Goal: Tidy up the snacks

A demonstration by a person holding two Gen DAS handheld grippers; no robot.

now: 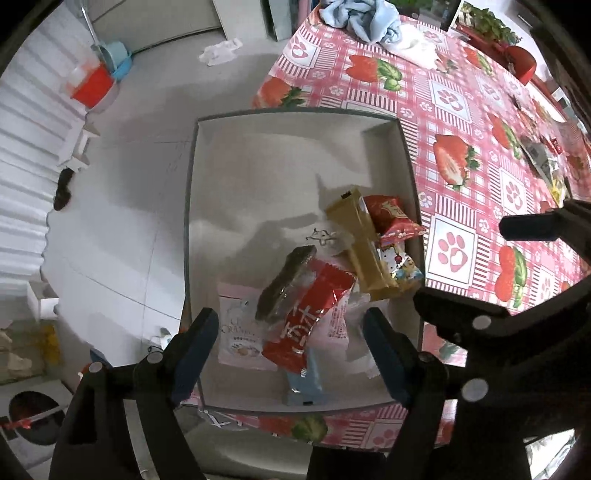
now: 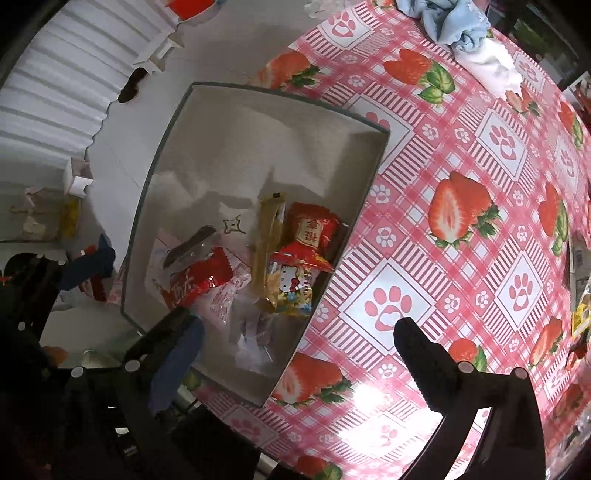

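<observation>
A shallow white box (image 1: 258,162) (image 2: 236,140) sits at the table corner. Several snack packets lie in its near end: a red packet (image 1: 306,317) (image 2: 199,280), a dark bar in clear wrap (image 1: 286,284) (image 2: 188,251), a gold bar (image 1: 364,247) (image 2: 267,243), a red bag (image 1: 391,218) (image 2: 312,229), a Hello Kitty packet (image 1: 400,264) (image 2: 293,288) and a pink pouch (image 1: 236,332). My left gripper (image 1: 290,354) is open and empty, just above the packets. My right gripper (image 2: 295,339) is open and empty, over the box's right wall.
The table wears a pink strawberry and paw-print cloth (image 1: 454,155) (image 2: 461,166). A blue and white cloth (image 1: 362,18) (image 2: 461,26) lies at the far end. More packets (image 1: 546,162) lie at the right edge. The floor (image 1: 140,166) lies left of the box.
</observation>
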